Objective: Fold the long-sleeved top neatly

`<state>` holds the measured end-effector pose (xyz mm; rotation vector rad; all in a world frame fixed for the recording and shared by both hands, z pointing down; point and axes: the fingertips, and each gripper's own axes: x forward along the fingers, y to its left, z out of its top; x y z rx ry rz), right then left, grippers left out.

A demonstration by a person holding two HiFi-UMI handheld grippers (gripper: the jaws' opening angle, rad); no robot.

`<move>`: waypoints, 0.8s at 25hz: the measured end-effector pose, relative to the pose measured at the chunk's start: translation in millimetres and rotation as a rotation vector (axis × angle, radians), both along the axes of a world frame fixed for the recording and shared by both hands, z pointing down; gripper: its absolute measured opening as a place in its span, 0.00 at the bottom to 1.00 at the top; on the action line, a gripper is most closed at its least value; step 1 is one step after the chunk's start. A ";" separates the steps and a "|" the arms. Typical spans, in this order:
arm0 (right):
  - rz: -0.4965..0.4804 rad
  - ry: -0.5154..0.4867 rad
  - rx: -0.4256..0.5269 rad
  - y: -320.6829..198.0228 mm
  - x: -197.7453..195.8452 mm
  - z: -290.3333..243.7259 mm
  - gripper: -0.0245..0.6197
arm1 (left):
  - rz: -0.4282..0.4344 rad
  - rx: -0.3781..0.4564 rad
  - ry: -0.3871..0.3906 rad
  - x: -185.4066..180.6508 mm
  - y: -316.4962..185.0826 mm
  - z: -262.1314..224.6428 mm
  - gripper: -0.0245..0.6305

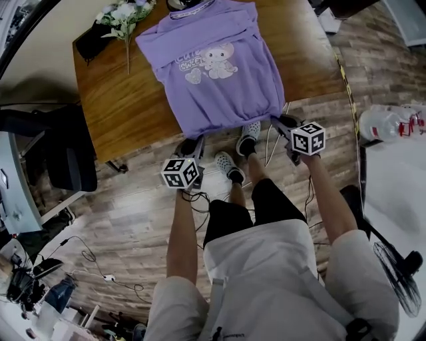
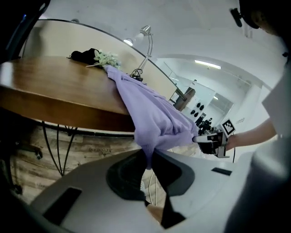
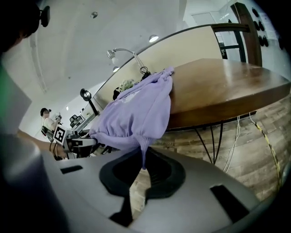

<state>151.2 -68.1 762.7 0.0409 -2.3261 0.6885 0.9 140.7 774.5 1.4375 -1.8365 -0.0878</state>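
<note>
A purple long-sleeved top (image 1: 213,73) with a cartoon print lies front up on the wooden table (image 1: 120,113), its hem hanging over the near edge. My left gripper (image 1: 193,143) is shut on the hem's left corner. My right gripper (image 1: 279,122) is shut on the hem's right corner. In the left gripper view the purple top (image 2: 150,113) runs from the tabletop down into the left gripper (image 2: 148,166), and the right gripper (image 2: 211,143) holds the far corner. In the right gripper view the top (image 3: 136,113) is pinched in the right gripper (image 3: 143,166), with the left gripper (image 3: 75,143) beyond it.
A bunch of artificial flowers (image 1: 123,16) and a dark object (image 1: 90,40) lie at the table's far left. A dark chair (image 1: 66,160) stands left of the table, and a fan (image 1: 399,273) and a plastic bottle (image 1: 393,123) are at the right. The person's feet (image 1: 239,153) are by the table's edge.
</note>
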 end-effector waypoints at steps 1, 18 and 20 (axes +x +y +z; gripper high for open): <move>-0.001 -0.003 0.003 0.0 2.4 -1.9 0.08 | 0.007 0.002 -0.004 3.1 3.2 -2.1 0.12; -0.051 -0.122 -0.143 51.9 77.0 -55.8 0.07 | 0.008 0.046 -0.093 62.7 92.4 -67.4 0.10; -0.058 -0.145 -0.139 55.8 83.1 -64.8 0.07 | 0.002 0.052 -0.098 69.5 98.7 -71.4 0.10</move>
